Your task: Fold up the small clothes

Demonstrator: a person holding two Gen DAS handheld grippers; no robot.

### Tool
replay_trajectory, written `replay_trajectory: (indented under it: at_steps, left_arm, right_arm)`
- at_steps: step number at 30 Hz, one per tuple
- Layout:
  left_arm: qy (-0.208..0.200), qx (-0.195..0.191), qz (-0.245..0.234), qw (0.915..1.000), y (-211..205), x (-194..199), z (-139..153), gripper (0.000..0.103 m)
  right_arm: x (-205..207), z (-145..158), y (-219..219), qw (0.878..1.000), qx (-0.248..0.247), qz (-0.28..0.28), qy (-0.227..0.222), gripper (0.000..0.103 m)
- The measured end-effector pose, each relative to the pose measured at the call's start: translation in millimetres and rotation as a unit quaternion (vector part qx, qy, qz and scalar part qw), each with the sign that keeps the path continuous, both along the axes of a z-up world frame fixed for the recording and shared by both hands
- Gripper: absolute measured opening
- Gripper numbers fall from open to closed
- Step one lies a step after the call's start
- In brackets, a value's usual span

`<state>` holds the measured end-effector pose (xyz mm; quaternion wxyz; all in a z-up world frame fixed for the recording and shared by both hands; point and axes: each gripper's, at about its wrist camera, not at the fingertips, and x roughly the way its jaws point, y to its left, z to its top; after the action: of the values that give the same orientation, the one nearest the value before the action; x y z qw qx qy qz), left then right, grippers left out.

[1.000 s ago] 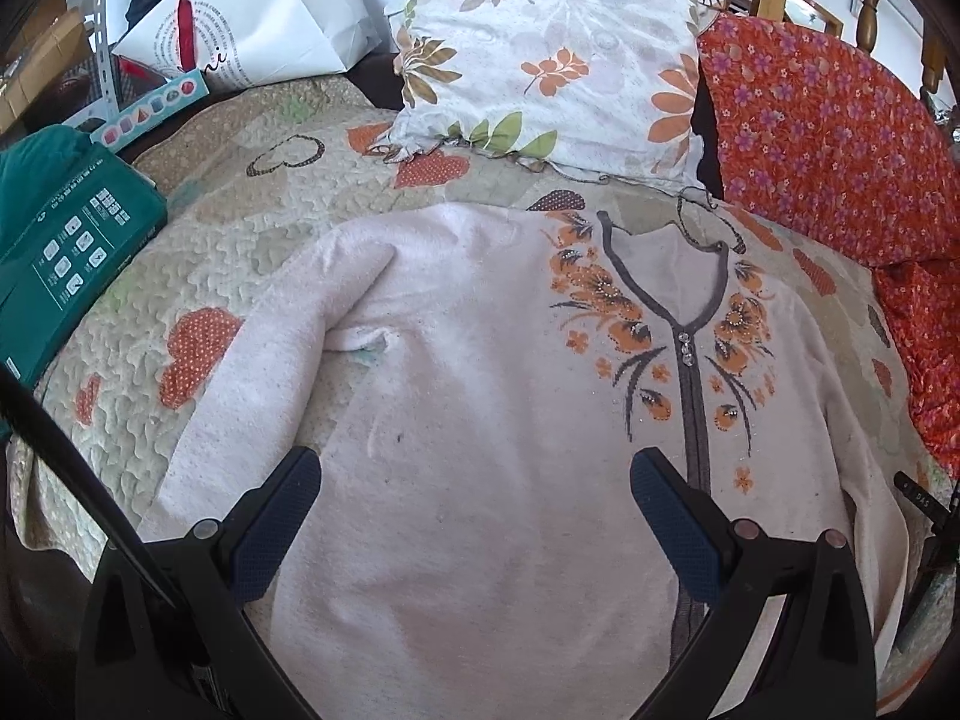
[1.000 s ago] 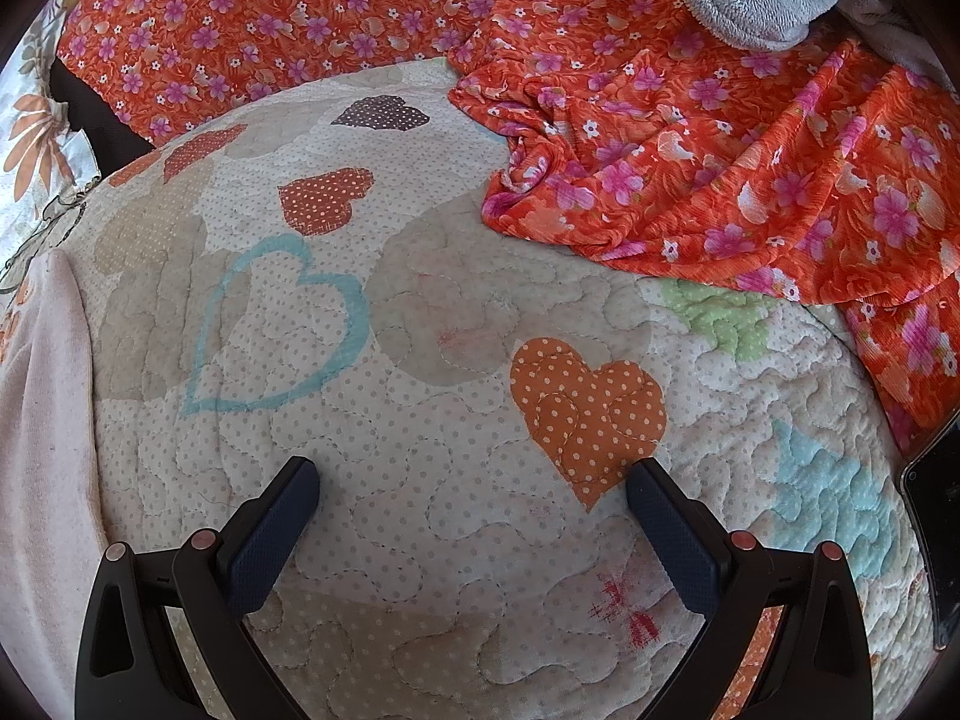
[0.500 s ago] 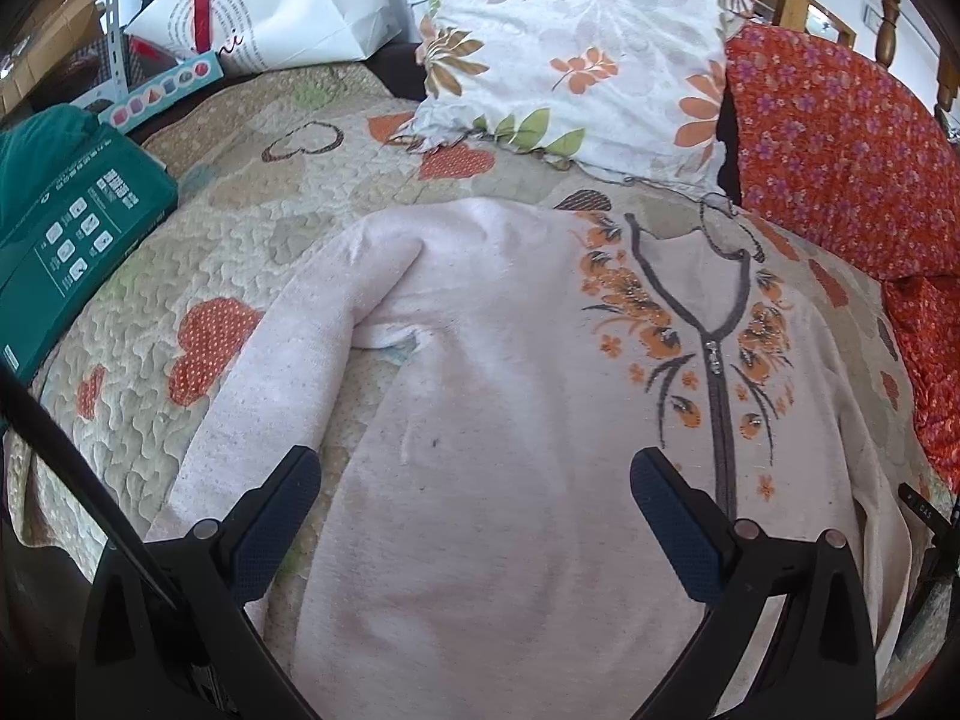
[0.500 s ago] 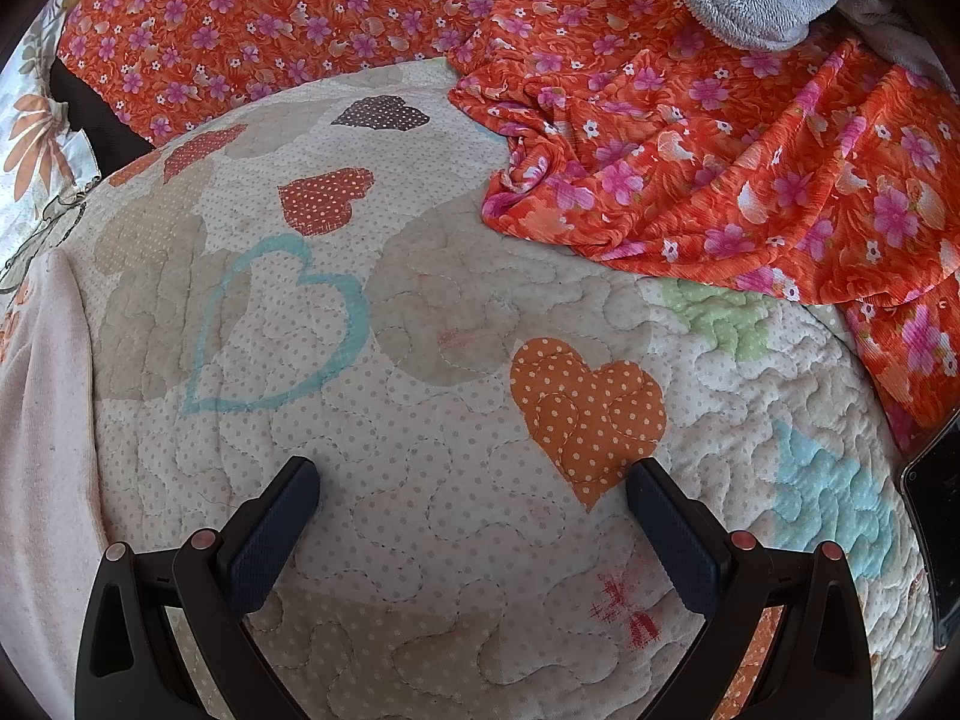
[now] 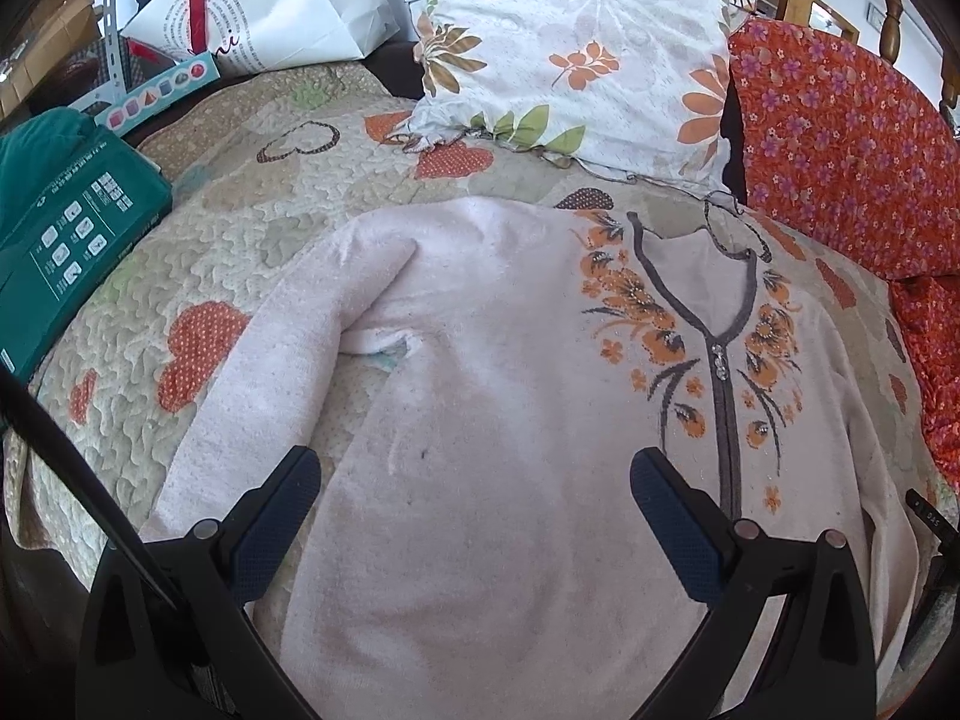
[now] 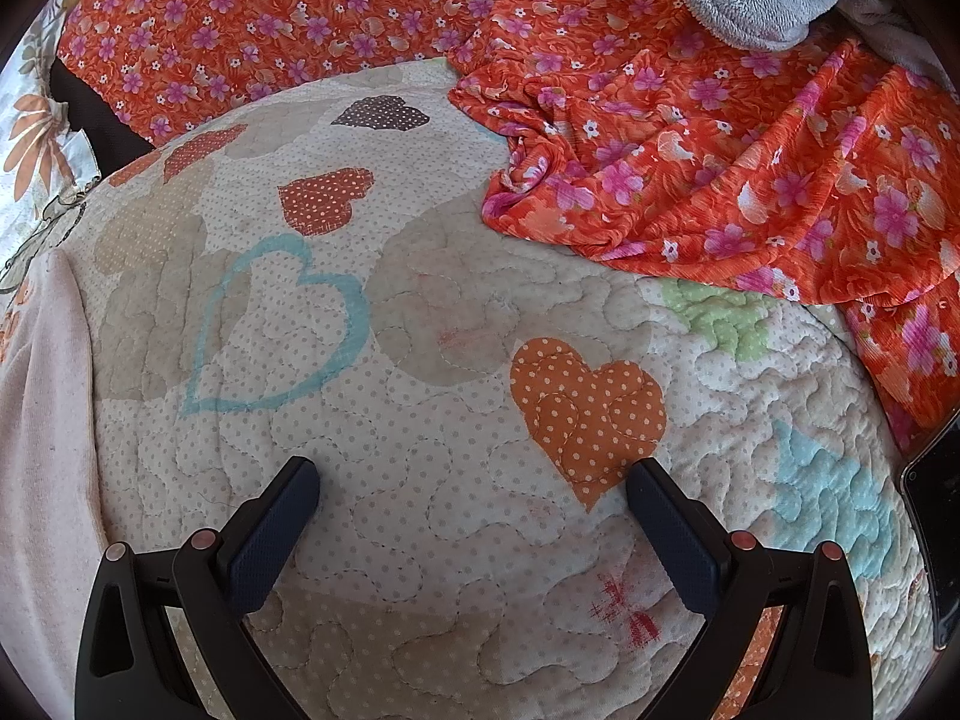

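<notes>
- A pale pink sweater (image 5: 480,408) lies spread front-up on the bed's quilt (image 5: 228,240), which is stitched with heart patches; its grey placket with orange flower embroidery sits toward the right of the left wrist view.
- The sleeve (image 5: 282,360) on the left of that view lies down alongside the body, with a small wrinkle at the armpit.
- The left tool (image 5: 474,483) hovers above the sweater's lower body, its fingers spread wide with nothing between them.
- The right tool (image 6: 471,480) is also spread wide and empty, over bare quilt beside an orange dotted heart patch (image 6: 588,408); only the sweater's edge shows at the far left of its view.
- A floral pillow (image 5: 576,42) rests beyond the neckline, with an orange flowered cushion (image 5: 840,144) to its right.
- A crumpled orange flowered cloth (image 6: 720,162) lies on the quilt ahead of the right tool.
- A green box (image 5: 66,252) and a white paper bag (image 5: 270,12) sit off to the left.
</notes>
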<state>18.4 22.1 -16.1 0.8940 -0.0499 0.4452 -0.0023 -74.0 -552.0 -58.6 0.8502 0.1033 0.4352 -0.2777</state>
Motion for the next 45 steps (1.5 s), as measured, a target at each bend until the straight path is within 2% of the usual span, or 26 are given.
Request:
replay_trajectory:
  at_steps: [10,17,29,36,45]
  left_arm:
    - [0.006,-0.002,0.036,0.9993,11,16,-8,0.103]
    - [-0.008,0.022,0.042,0.9989,9,19,-5,0.103]
    - [-0.022,0.012,0.013,0.9996,9,23,-9,0.103]
    - [0.004,-0.018,-0.009,0.9998,10,19,-21,0.103]
    - [0.010,-0.024,-0.021,0.9994,15,12,-20,0.103]
  right_arm:
    - [0,0,0,1.000,0.000,0.000,0.000,0.103]
    - [0,0,0,1.000,0.000,0.000,0.000,0.103]
    - [0,0,0,1.000,0.000,0.000,0.000,0.103]
    - [0,0,0,1.000,0.000,0.000,0.000,0.103]
    - [0,1,1,1.000,-0.002,0.000,-0.002,0.103]
